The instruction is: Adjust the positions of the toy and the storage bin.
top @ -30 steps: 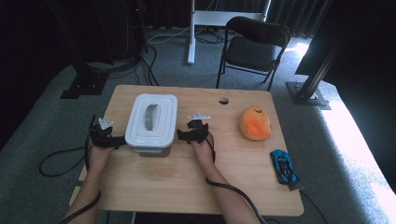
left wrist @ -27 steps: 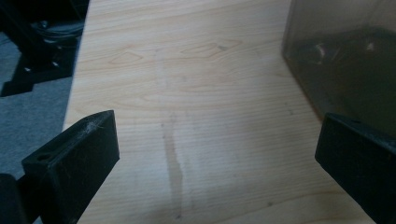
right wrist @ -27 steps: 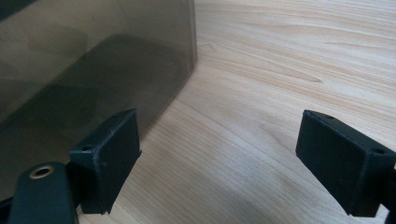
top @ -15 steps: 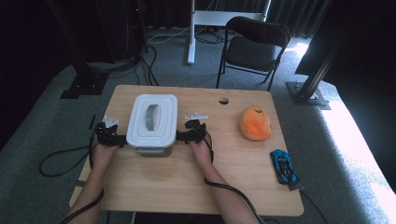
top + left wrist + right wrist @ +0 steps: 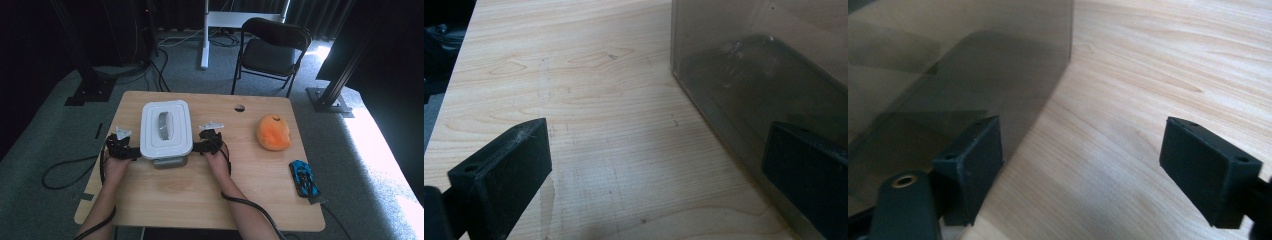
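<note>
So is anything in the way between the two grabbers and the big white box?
Nothing visible. The left gripper and right gripper sit right up against the two sides of the box, jaws open. In each gripper view one jaw is by the smoky wall, with bare table around it.

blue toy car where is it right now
In the high view the blue toy car lies near the table's right edge, toward the person's side, just below the orange plush toy and far from both grippers.

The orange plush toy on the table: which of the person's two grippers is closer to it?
Right. The right gripper sits between the lidded container and the orange plush toy; the left gripper is beyond the container's far side.
</note>
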